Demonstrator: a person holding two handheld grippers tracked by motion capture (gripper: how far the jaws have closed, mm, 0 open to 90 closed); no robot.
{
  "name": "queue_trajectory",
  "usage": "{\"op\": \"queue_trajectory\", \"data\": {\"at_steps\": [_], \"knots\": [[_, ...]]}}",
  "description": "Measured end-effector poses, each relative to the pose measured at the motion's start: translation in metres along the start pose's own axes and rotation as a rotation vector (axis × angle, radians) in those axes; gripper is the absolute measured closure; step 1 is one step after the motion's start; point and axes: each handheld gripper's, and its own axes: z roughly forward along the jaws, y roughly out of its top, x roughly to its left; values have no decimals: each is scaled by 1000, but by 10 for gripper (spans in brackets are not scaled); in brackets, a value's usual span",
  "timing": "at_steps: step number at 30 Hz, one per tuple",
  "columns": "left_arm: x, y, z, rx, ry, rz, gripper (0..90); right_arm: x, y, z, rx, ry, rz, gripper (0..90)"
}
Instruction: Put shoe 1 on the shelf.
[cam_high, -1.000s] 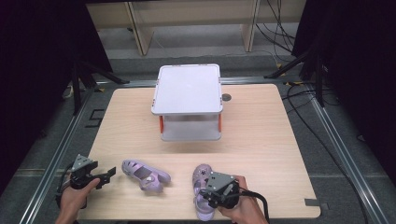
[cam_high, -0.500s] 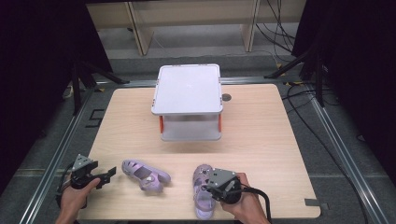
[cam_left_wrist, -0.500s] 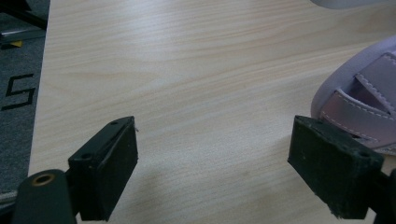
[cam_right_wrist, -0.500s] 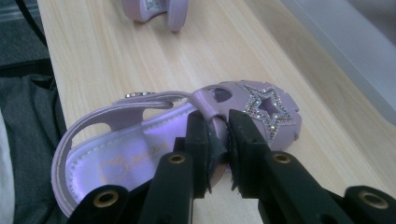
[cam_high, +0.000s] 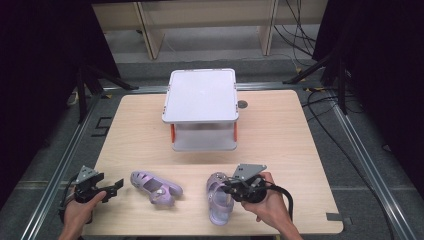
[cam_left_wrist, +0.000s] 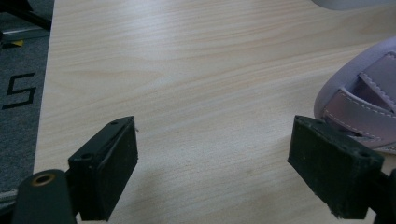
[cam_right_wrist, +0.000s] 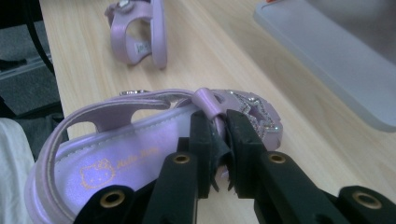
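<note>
Right gripper (cam_right_wrist: 218, 140): jaws have just been closing and now pinch the centre strap of the right-hand lilac sandal (cam_right_wrist: 140, 140), just behind its jewelled toe ornament. Sandal located at the near edge of the wooden table (cam_high: 300, 145), right of centre, toe pointing away from the person in the high view (cam_high: 220, 197). Grip narrow: strap only, sole hanging free below.

Left gripper (cam_left_wrist: 229, 172): jaws spread wide, nothing between them, low over bare table at the near left. Second lilac sandal (cam_high: 156, 187) lying just right of it, toe edge entering the left gripper view beside the right-hand jaw; not touched.

White lidded storage box (cam_high: 202, 107) standing at the table centre, farther off, lid on, orange latches at its near corners.

Judgement on the step in hand, lifting the pinched sandal:
- Raise slowly and straight up; expect the heel end to sag and swing, being held by one soft strap.
- Keep the pinch firm; strap thin and likely to slip if loosened.
- Avoid dragging the sole across the table.
- Check the strap sits fully between the pads, not on their tips, before moving away.
- Hold the left gripper clear until the load hangs steady.
</note>
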Motion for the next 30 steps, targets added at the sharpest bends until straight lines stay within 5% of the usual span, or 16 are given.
{"op": "queue_trajectory", "data": {"at_steps": [6,13,18,30], "knots": [[0,0,0,0,3,-2,151,-17,19,-6,-38,46,44,818],[1,0,-1,0,2,-5,151,-27,46,-8,-48,46,63,817],[1,0,-1,0,3,-7,151,-34,71,-16,-64,64,10,817],[1,0,-1,-1,1,-6,151,-44,133,-29,-79,93,-23,817]]}}
